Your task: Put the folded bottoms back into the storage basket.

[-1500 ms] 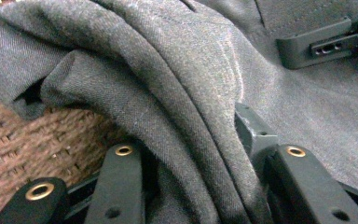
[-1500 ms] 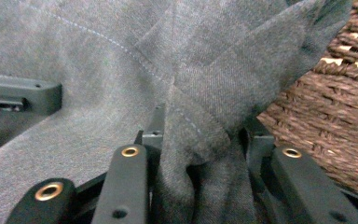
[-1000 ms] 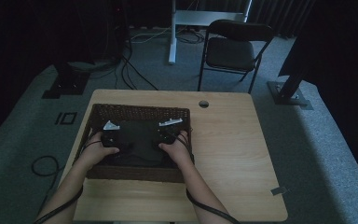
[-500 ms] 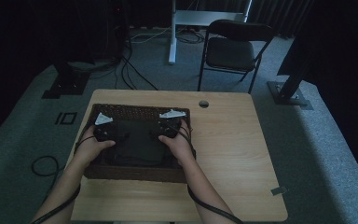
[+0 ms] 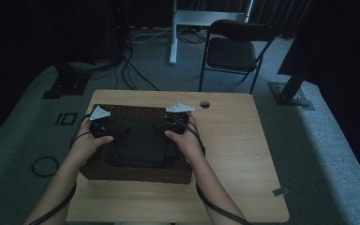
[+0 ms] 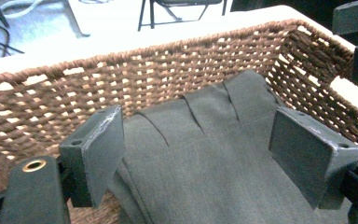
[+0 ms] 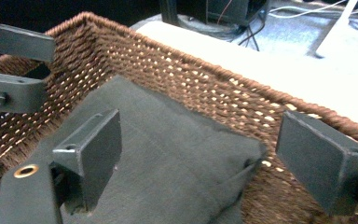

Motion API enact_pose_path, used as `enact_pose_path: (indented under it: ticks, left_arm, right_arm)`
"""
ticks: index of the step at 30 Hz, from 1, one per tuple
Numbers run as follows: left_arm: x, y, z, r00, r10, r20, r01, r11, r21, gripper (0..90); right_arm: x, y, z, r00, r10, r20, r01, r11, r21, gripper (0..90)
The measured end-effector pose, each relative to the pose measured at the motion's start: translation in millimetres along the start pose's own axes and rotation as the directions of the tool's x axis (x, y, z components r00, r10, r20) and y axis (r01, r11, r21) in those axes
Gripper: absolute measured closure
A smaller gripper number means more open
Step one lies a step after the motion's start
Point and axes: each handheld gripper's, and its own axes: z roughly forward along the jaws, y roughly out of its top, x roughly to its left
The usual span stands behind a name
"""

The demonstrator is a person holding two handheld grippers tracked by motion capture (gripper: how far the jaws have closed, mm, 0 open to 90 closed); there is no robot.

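A brown wicker basket [image 5: 136, 111] stands on the left half of the wooden table [image 5: 243, 154]. A folded dark grey cloth [image 5: 138, 149] lies flat inside it. My left gripper [image 5: 105, 127] hovers over the basket's left side and my right gripper [image 5: 171, 124] over its right. The left gripper view looks past the open left gripper [image 6: 200, 149] at the cloth [image 6: 209, 186] and the woven wall [image 6: 121, 84]. The right gripper [image 7: 205, 149] is also open above the cloth [image 7: 168, 135], near the wall [image 7: 205, 88]. Both pairs of jaws have just been opening, and neither touches the cloth.
A black folding chair [image 5: 234, 47] stands beyond the table's far edge. Stand bases and cables lie on the grey carpet to the left and right. The table has a round cable hole [image 5: 205, 104] and a scrap of tape [image 5: 280, 191] near its front right corner.
Both hands have risen out of the basket and shifted toward its far wall. The cloth stays lying in the basket.
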Motion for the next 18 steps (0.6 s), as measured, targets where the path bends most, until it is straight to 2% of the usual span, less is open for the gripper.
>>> enact_pose_path:
  ticks: [3,7,11,18]
  left_arm:
    - [-4.1,2.3,-7.1,0.9998,-0.013,0.013,0.014,0.9996,-0.025,18.7]
    - [-9.9,2.5,-14.1,0.9997,0.007,0.022,-0.007,0.9997,-0.022,18.7]
    - [-14.8,0.7,-19.0,0.9995,0.01,0.029,-0.01,0.9996,-0.026,18.7]
    - [-18.2,-1.8,-27.0,0.9995,-0.008,0.031,0.009,0.9986,-0.052,18.7]
  right_arm:
    - [-4.1,1.9,-9.8,1.0,-0.002,0.002,0.002,1.0,-0.016,14.0]
    - [-11.0,1.6,-21.6,0.9999,-0.002,0.017,0.003,1.0,-0.03,13.9]
    - [-18.3,-0.8,-32.2,0.9995,-0.012,0.028,0.013,0.999,-0.032,13.9]
    - [-32.1,-7.9,-51.3,0.9986,-0.002,0.053,0.005,0.999,-0.052,13.8]
